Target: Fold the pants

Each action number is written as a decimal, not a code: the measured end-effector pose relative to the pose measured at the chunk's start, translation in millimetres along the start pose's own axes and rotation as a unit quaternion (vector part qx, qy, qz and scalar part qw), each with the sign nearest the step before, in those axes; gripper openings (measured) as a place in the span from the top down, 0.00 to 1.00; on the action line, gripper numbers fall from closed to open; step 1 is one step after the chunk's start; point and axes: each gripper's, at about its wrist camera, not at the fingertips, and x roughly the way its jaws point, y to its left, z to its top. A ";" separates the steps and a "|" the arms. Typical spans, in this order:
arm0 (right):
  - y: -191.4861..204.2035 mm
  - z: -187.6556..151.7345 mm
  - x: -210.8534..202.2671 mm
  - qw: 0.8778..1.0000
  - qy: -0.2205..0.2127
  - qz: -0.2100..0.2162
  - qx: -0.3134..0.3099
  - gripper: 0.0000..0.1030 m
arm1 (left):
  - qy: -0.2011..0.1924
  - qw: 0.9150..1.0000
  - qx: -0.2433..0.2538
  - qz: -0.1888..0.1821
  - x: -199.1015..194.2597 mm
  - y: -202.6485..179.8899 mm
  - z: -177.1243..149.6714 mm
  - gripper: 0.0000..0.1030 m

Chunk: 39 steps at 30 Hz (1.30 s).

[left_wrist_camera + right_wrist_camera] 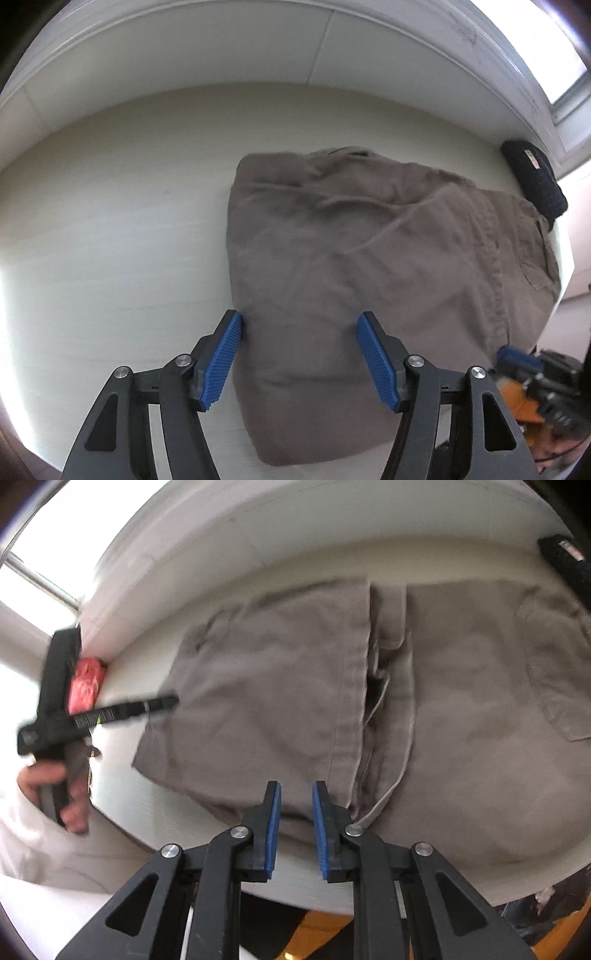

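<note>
— Pale table [110,229] under us, white wall behind, window off to one side. Where do the pants [369,258] sit?

— Folded into a brown bundle on the table, its long axis running from the fold at our left toward the waistband and pocket at our right, by the dark object [533,181] at the wall.

— And our left gripper [299,362]?

— Wide open, holding nothing. Its jaws straddle the bundle's near left corner: one pad [221,362] at the cloth's left edge over the table, the other over the fabric.

— The right gripper [297,827]?

— Jaws partly open, a narrow gap, nothing pinched that we can see. It sits at the near edge, just beside the hem [351,701] of the folded-over leg, with the seat and pocket further right.

— So which of us leads?

— We judge both are at the near edge; the left is nearer the fold, the right nearer the hem. Any further fold would likely run across that long axis.

— That red thing [86,686] by the wall?

— Well clear of the cloth.
</note>
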 end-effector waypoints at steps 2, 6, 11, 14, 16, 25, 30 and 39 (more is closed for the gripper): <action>-13.7 1.4 5.0 1.000 0.005 -0.012 0.024 0.87 | 0.001 1.000 0.001 0.009 4.5 1.7 -3.7 0.33; -29.0 2.8 11.8 0.999 0.014 -0.022 0.025 0.95 | 0.028 0.999 0.006 0.024 20.5 -2.2 -9.9 0.31; -34.4 10.4 -11.2 0.998 0.011 -0.045 0.031 0.92 | 0.004 1.000 -0.004 0.025 -3.2 -7.0 -8.9 0.34; -57.8 4.9 -33.5 0.996 -0.020 -0.037 0.073 0.92 | -0.022 1.000 -0.004 0.005 -21.3 -14.9 -14.3 0.34; -83.9 -1.3 -56.5 0.991 -0.051 -0.037 0.117 0.91 | -0.034 0.999 0.009 0.008 -28.7 -24.6 -14.7 0.34; -230.8 -43.7 -150.6 0.928 -0.167 -0.084 0.323 0.74 | 0.011 0.999 0.011 -0.030 -10.5 -61.0 -9.2 0.34; -293.2 -60.4 -173.0 0.892 -0.191 -0.103 0.397 0.58 | 0.029 1.000 0.004 -0.002 9.0 -65.7 -5.5 0.32; -336.0 -67.3 -162.8 0.877 -0.200 -0.079 0.430 0.56 | 0.023 1.000 -0.012 0.005 -0.9 -89.3 -0.1 0.31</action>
